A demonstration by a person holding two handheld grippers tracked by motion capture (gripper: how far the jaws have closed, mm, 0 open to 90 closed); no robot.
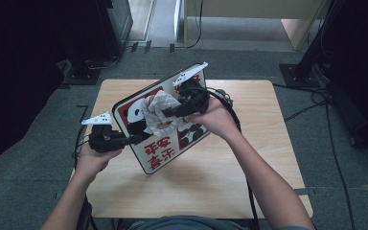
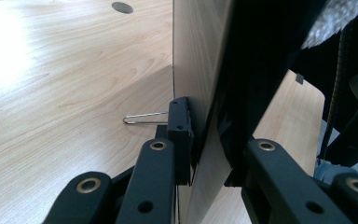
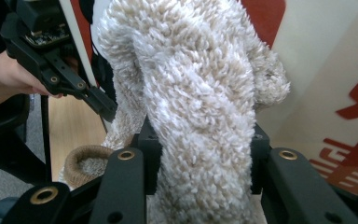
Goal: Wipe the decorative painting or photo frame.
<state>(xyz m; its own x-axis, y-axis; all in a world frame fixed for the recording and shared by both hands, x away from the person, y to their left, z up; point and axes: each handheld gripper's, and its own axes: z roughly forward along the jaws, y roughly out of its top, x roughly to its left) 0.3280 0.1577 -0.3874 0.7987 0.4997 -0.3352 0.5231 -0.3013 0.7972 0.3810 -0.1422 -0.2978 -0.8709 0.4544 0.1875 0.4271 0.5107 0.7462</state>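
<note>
Left tool (image 1: 130, 139) clamping tilted board (image 1: 163, 153) edge, right tool (image 1: 170, 113) gripping cloth (image 1: 160, 115)

Light wood desk (image 1: 230, 187) on a grey carpet floor (image 1: 38, 143); just a wire clip (image 2: 142, 119) lying on its top.

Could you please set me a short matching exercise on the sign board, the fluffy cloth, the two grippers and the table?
Things:
1. left gripper
2. right gripper
3. fluffy cloth
4. table

States:
A. light wood, underneath everything
B. beige, pressed against the panda sign board
C. clamped on the board's edge
D. shut on the cloth

Pairs: 1-C, 2-D, 3-B, 4-A
</note>
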